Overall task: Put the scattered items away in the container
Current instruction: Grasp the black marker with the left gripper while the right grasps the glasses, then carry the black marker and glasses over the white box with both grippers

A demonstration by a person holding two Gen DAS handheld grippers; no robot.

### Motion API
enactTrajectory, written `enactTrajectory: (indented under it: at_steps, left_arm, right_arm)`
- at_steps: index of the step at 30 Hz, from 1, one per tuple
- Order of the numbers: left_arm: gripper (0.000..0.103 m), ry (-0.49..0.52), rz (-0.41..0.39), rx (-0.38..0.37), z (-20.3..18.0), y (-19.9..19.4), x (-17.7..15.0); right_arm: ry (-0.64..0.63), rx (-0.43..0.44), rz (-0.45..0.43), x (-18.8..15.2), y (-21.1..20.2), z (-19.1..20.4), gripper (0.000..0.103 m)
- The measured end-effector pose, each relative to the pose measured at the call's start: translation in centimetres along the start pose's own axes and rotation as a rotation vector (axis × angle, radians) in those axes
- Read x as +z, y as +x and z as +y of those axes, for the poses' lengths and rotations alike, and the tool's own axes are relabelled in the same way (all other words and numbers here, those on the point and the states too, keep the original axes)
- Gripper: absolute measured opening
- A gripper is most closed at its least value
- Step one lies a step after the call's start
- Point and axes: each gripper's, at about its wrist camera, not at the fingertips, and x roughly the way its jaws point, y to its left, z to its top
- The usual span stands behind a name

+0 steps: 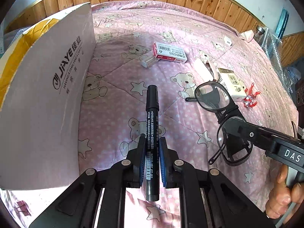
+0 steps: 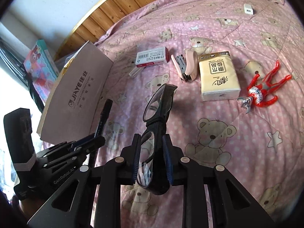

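The box [image 1: 43,87] stands at the left of the pink bedspread [image 1: 171,28], its tall cardboard flap upright and close to the left gripper [image 1: 151,142]; it looks light and stiff, though a flap like that will likely give if knocked.

The tissue pack [image 2: 218,76] lies flat near the middle, soft and squashy, best taken across its short sides. Just beside it rests the pink stapler [image 2: 187,66], hard and probably the heaviest piece here. The staple box [image 2: 153,57] sits further left, light card, easily crushed.

The glasses [image 2: 155,129] hang in the right gripper [image 2: 152,146], its jaws clamped across the lower lens and frame (the riskiest hold on view: lenses are slippery and a thin frame bends). A gentle squeeze seems wise.

The red figure [image 2: 264,89] lies well apart at the right, rigid with thin limbs, so the torso is the place to grasp.

The black marker [image 1: 152,125] is pinched mid-barrel between the left gripper's jaws, smooth, stiff and light, pointing forward above the bedspread.
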Motion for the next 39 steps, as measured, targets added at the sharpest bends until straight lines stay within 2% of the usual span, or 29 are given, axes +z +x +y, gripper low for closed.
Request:
enactTrajectory:
  at_steps: [20, 39]
  left_arm:
    - [0.014, 0.032, -0.115, -0.025, -2.4, -8.0, -1.3]
    - [0.014, -0.032, -0.210, -0.005, 0.0, -13.7, -3.0]
  right_arm:
    - [-0.033, 0.014, -0.053, -4.6, -6.0, 2.9, 0.024]
    - [-0.119, 0.027, -0.079, -6.9, -8.4, 7.1, 0.024]
